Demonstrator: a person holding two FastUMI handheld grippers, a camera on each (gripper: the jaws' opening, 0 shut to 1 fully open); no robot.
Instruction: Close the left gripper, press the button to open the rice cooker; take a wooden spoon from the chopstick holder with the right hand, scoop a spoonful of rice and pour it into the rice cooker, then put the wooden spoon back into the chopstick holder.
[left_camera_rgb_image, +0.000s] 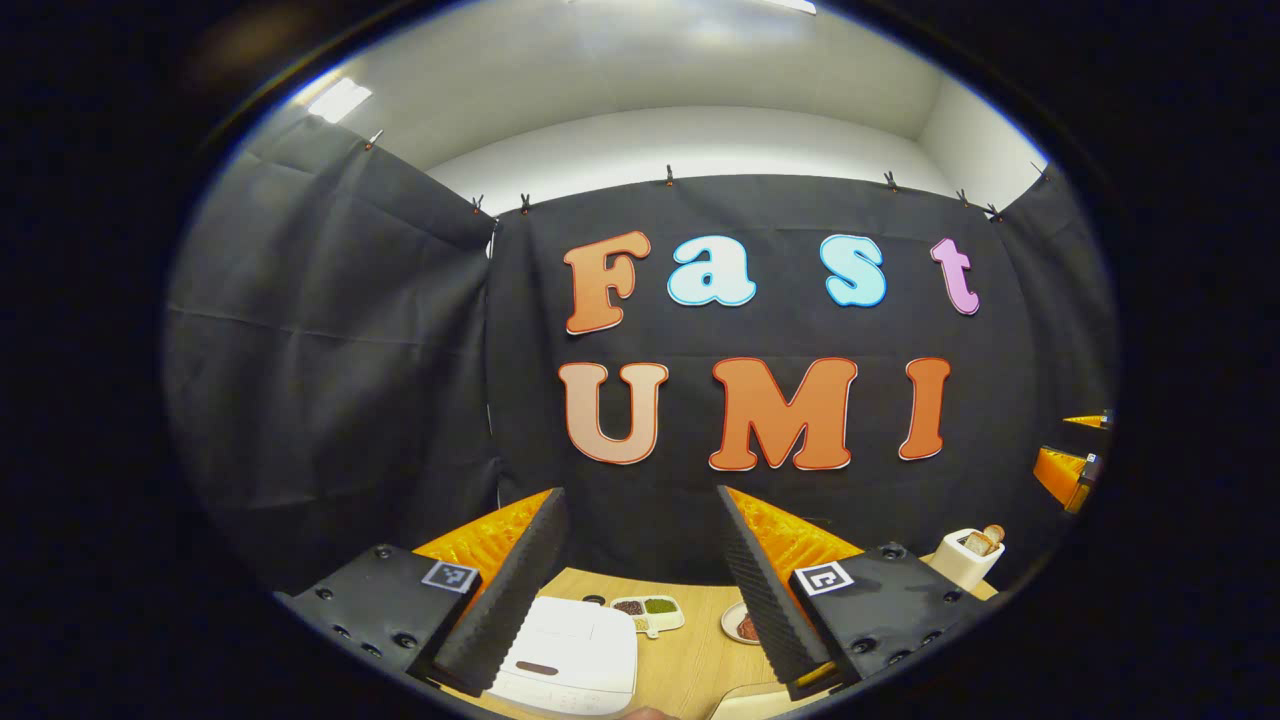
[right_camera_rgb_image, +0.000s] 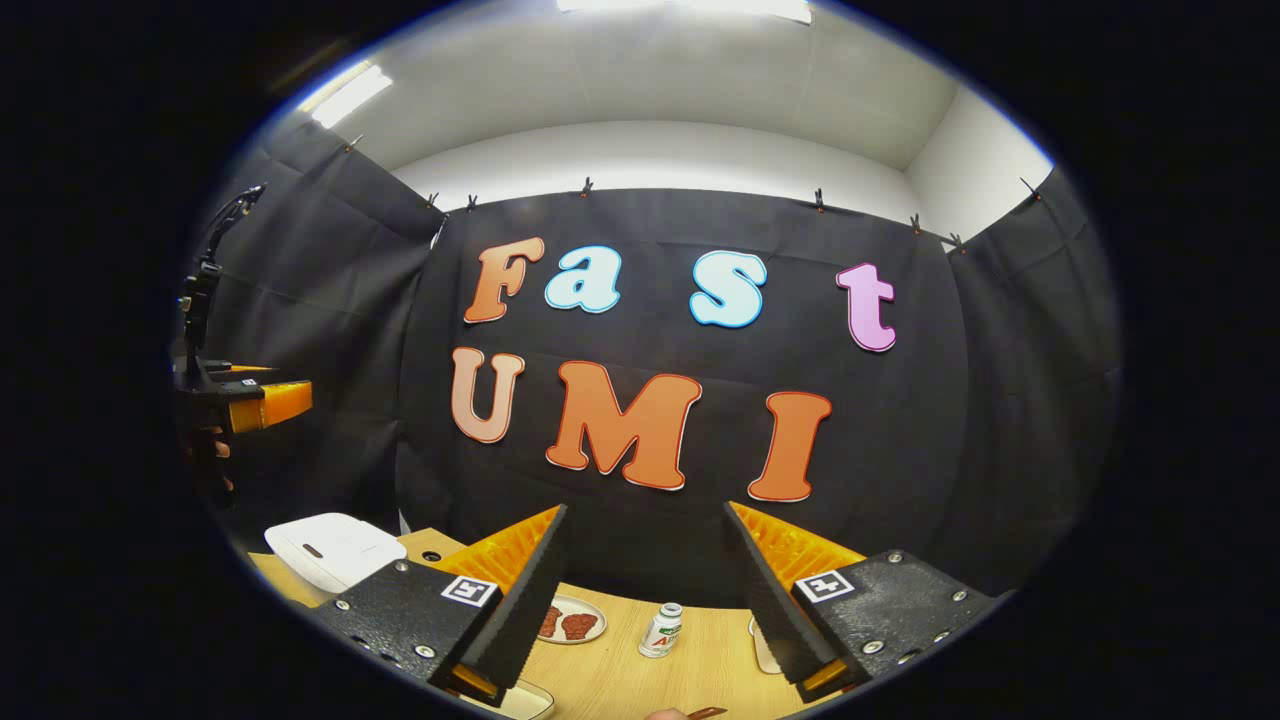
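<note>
Both jaws are held apart above the desk (left_camera_rgb_image: 690, 660); left gripper (left_camera_rgb_image: 640, 590) must be closed before the shut rice cooker (left_camera_rgb_image: 570, 655) button is pressed.

text: none legible | bottle (right_camera_rgb_image: 661, 630) label: too small

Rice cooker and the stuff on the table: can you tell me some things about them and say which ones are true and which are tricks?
1. The rice cooker has its lid shut. True.
2. The left gripper is squeezing the rice cooker. False: its fingers are spread apart and hold nothing.
3. A small bottle stands upright on the table. True.
4. The right gripper holds a wooden spoon. False: it is open and holds nothing.
5. The chopstick holder lies tipped over. False: it stands upright.
</note>
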